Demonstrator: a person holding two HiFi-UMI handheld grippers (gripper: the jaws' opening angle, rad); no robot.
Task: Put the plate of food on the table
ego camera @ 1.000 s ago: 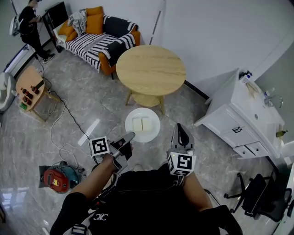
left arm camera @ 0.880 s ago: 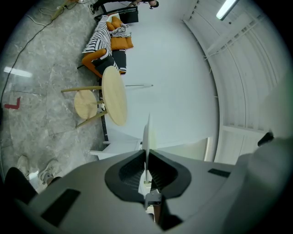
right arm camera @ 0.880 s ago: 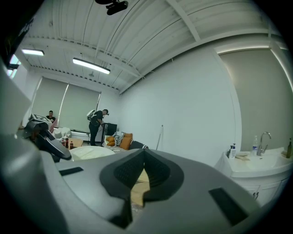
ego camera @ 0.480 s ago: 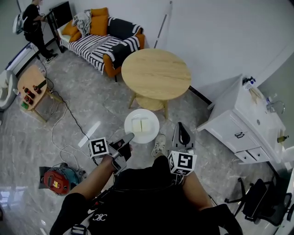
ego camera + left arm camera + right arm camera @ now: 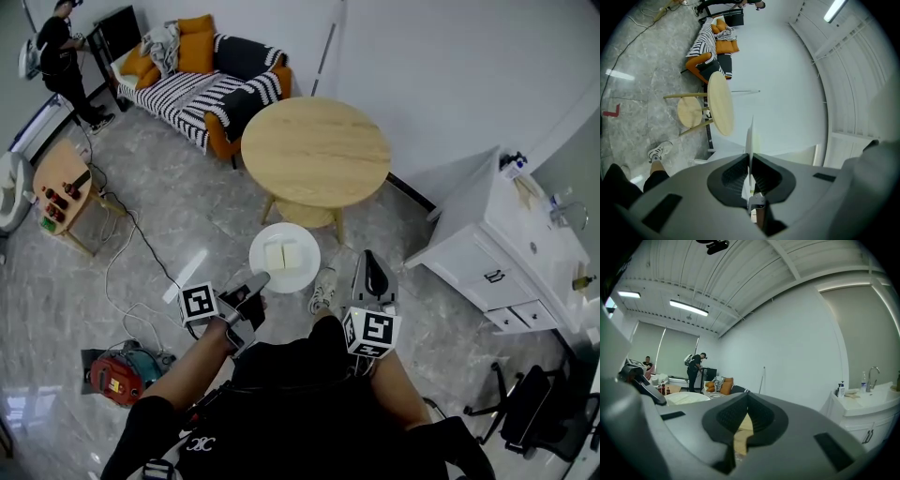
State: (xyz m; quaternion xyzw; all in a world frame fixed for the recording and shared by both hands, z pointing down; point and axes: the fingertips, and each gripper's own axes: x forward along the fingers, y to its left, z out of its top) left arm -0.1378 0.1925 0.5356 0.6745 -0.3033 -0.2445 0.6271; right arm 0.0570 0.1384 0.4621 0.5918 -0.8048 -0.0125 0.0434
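Observation:
A white plate [image 5: 298,273] with two pale slabs of food [image 5: 282,254] hangs level above the floor, just short of the round wooden table [image 5: 317,152]. My left gripper [image 5: 257,281] is shut on the plate's near rim. In the left gripper view the plate [image 5: 750,140] shows edge-on as a thin white line pinched between the jaws, with the table [image 5: 719,108] beyond. My right gripper [image 5: 373,267] floats to the right of the plate, shut, with nothing in it. Its jaws meet in the right gripper view [image 5: 747,401].
A striped sofa [image 5: 206,80] with orange cushions stands behind the table. At the right is a white cabinet [image 5: 506,234] with a sink. A low side table [image 5: 61,192], a floor cable and a red device [image 5: 114,373] lie left. A person [image 5: 56,56] stands far left.
The plate has stayed in the left gripper's hold and drifted slightly left. The table has come a little closer, and a white shoe has stepped into view under the plate.

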